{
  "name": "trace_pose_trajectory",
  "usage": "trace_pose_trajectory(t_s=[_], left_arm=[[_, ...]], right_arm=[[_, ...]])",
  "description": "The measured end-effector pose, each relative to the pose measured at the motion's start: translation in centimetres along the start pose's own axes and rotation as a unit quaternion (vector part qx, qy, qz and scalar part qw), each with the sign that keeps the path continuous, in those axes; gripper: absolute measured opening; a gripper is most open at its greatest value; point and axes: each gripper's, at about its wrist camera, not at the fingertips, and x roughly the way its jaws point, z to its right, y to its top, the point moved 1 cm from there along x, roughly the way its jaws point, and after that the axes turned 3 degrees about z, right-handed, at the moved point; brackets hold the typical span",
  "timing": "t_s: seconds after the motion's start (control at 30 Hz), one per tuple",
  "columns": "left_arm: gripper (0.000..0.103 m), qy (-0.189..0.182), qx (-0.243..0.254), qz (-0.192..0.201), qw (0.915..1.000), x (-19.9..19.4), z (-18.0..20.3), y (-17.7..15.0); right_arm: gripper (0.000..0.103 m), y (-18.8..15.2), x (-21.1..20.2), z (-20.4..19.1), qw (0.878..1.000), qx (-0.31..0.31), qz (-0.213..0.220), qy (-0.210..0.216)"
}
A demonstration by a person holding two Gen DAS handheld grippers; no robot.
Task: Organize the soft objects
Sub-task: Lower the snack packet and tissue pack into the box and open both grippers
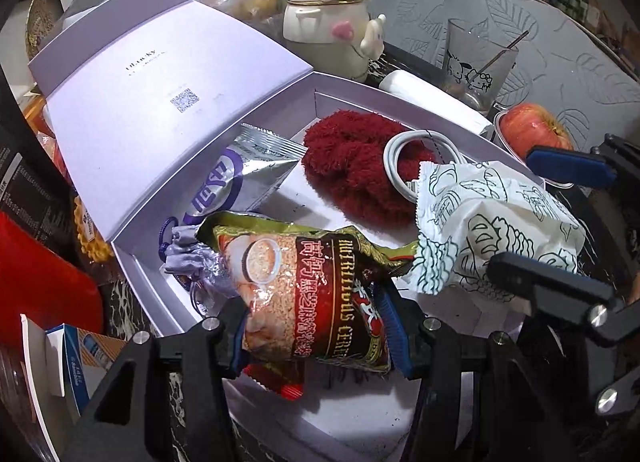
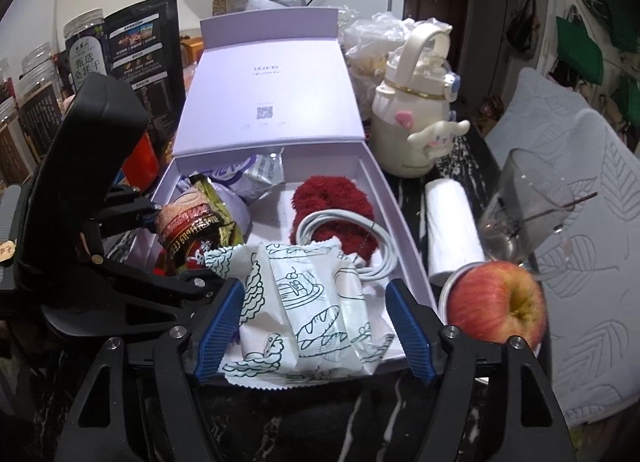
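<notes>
Left wrist: left tool (image 1: 316, 326) clamps crinkly cereal packet (image 1: 304, 286); right tool (image 2: 314, 324) apart around paper pouch (image 2: 308, 314).

An apple (image 2: 498, 304) sits at lower right, a glass (image 2: 528, 213) above it, a cream kettle (image 2: 416, 117) further up.

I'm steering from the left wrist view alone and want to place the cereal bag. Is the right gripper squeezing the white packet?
Observer: No. The right gripper is open, and the packet lies loose between its pads.
Operator: Is the packet fully inside the box?
Observer: No. Its near end hangs over the near rim of the box, above the dark counter.
</notes>
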Motion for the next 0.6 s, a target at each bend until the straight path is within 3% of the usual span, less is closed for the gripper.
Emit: trace_pose_trajectory(t_s=[0.27,0.43,0.57,0.6], left_arm=[[0.055,-0.022,-0.021,0.004,0.9995,-0.7,-0.9,-0.1],[0.058,-0.013,-0.023,-0.009,0.9996,-0.8,-0.9,-0.2],[0.082,0.017,-0.018,0.001,0.9997,-1.7,-0.7,-0.1],[0.082,0.024,-0.019,0.005,0.9995,-2.0,-0.8,0.0]], right_arm=[[0.074,0.3,0.0,0.3,1.000,-0.001,-0.002,-0.014],[0.074,0.0,1.0,0.4,1.000,0.005,-0.009,-0.006],[0.074,-0.2,1.3,0.1,1.000,0.001,-0.015,-0.005],[0.074,-0.1,1.2,0.1,1.000,0.000,-0.014,-0.007]])
